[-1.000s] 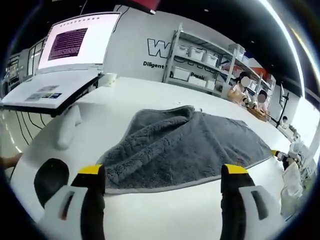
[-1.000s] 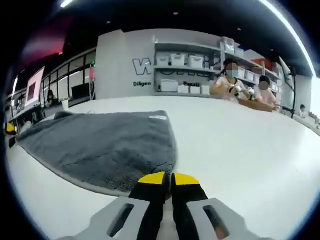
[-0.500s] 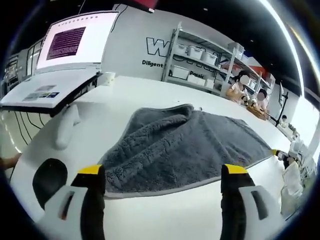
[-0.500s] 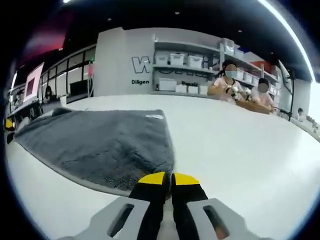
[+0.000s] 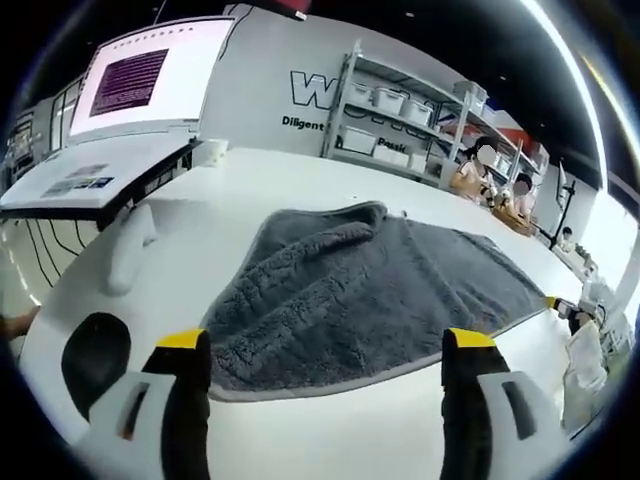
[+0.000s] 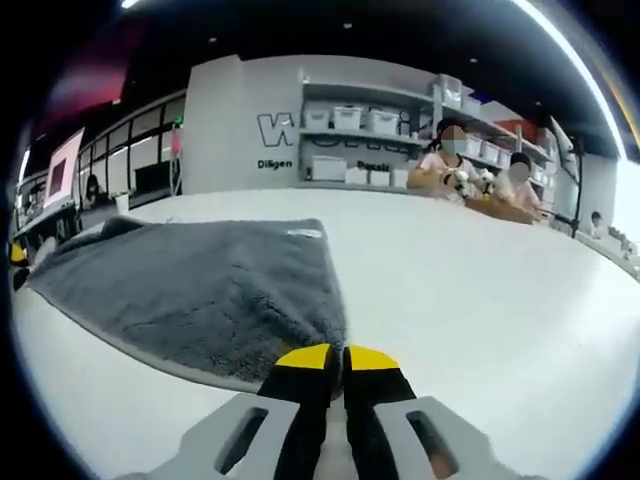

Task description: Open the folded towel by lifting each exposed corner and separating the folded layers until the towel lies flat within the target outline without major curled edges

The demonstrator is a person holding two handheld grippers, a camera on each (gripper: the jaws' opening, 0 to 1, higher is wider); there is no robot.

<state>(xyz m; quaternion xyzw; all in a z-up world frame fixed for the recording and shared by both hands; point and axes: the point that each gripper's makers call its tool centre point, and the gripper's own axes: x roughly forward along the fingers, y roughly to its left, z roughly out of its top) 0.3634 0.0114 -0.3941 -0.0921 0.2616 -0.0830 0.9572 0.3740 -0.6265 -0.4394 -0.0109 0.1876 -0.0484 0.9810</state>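
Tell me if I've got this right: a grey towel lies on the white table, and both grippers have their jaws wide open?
Not quite. The grey towel does lie on the white table, and the left gripper is wide open, but the right gripper view shows the right gripper with its jaws shut.

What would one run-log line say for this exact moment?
towel: grey, on white table, far edge humped | left gripper: open, at near hem | right gripper: shut at towel corner, grip unclear
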